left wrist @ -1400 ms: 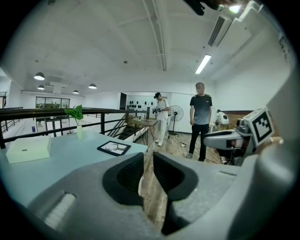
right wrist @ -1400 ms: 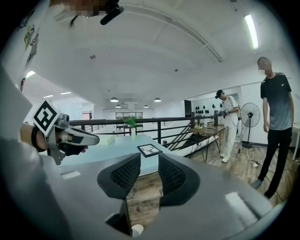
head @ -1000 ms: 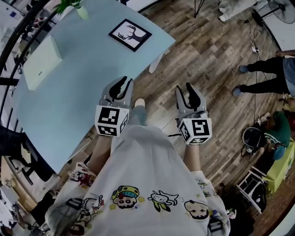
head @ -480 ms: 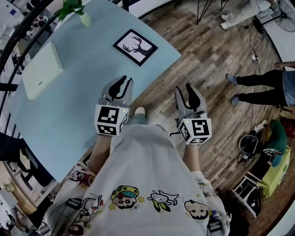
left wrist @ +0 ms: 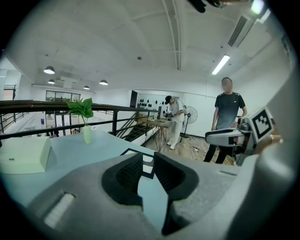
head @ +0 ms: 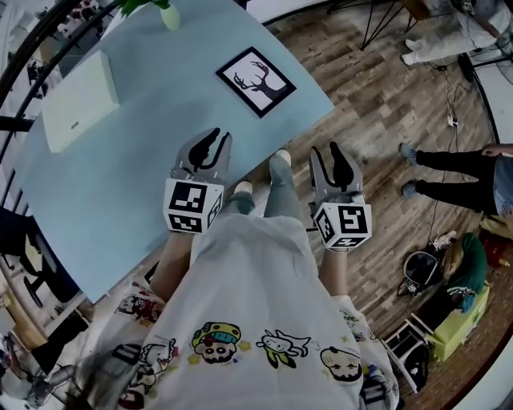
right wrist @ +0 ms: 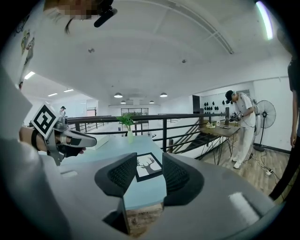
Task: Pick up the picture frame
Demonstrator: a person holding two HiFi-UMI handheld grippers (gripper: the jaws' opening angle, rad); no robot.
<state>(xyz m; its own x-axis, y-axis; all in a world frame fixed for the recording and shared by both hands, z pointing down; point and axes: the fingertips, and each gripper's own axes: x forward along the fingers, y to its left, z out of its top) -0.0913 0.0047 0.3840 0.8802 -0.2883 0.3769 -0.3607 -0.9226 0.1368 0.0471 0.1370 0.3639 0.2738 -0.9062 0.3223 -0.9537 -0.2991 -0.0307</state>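
Note:
The picture frame point(head: 256, 81), black-edged with a deer silhouette on white, lies flat near the far right corner of the light blue table point(head: 120, 184). My left gripper point(head: 210, 142) hovers open over the table's near edge, well short of the frame. My right gripper point(head: 331, 152) is open over the wooden floor beside the table; its jaws have just been opening a little, with nothing between them. In the right gripper view the frame point(right wrist: 148, 168) shows far off through the gap of the gripper point(right wrist: 149, 155). In the left gripper view part of the frame point(left wrist: 146, 166) shows beyond the gripper point(left wrist: 148, 157).
A white box point(head: 78, 100) lies at the table's far left, and a vase with a green plant point(head: 164, 12) stands at the far edge. A railing runs behind the table. People stand on the floor to the right point(head: 457, 172), near bags and cables.
Both grippers have moved forward toward the table. The frame now sits lower and further right in the head view, nearer the grippers. The person's foot has stepped forward between them.

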